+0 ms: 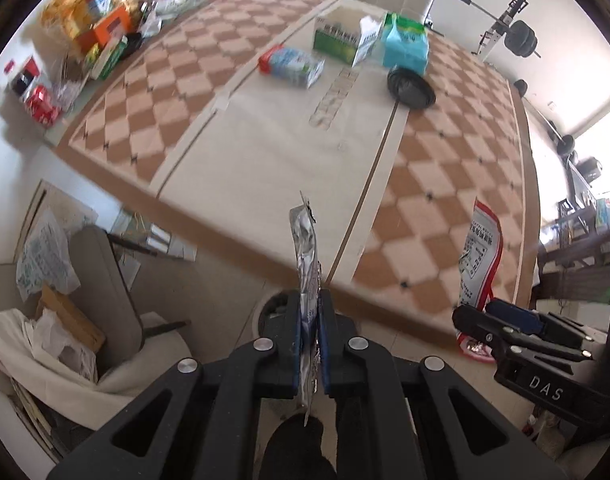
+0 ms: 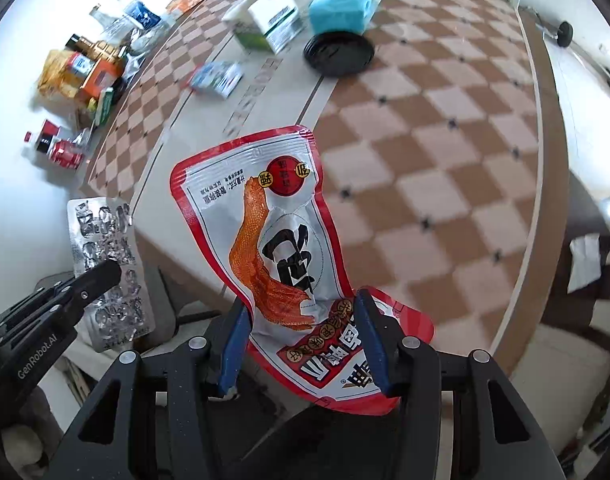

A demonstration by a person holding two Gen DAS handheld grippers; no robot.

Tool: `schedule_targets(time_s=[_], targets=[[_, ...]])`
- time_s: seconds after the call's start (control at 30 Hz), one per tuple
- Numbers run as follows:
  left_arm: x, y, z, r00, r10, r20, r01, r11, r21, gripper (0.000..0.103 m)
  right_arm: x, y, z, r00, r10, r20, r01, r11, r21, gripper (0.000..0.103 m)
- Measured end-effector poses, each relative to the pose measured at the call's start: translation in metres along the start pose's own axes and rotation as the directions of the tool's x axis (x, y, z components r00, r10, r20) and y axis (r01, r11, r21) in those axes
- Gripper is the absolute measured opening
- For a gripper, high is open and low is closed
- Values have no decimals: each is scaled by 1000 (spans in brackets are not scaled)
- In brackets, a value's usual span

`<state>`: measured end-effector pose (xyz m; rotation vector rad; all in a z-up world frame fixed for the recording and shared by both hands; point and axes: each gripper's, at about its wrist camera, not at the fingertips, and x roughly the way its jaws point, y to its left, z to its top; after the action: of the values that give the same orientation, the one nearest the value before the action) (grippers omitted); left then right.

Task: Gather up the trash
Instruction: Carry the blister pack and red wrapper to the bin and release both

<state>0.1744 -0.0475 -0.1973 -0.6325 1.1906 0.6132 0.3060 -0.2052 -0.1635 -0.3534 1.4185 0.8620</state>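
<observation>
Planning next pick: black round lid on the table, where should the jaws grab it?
Grip the black round lid by its rim, at the edge nearest the camera. It lies flat and thin; the blue tissue pack crowds its far side. Probably come from above, slightly tilted.

Black left gripper (image 1: 310, 320), black right gripper (image 2: 301, 332), blue-padded jaws, silver pivot screws, white lettering
</observation>
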Motion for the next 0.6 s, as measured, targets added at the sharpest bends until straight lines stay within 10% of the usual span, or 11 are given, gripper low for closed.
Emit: schedule_targets(time_s=[0.23, 0.33, 0.6], targets=[[75, 43, -71, 986, -37, -160, 26, 997, -74, 5, 79, 17, -120, 986, 36, -164, -28, 998, 53, 53], [128, 55, -88, 973, -61, -223, 36, 993, -114, 5, 128, 10, -155, 970, 43, -241, -22, 996, 88, 8], [322, 77, -118, 929, -169, -329, 104, 973, -208, 5, 271, -42, -201, 957, 97, -272, -40, 977, 210, 6]])
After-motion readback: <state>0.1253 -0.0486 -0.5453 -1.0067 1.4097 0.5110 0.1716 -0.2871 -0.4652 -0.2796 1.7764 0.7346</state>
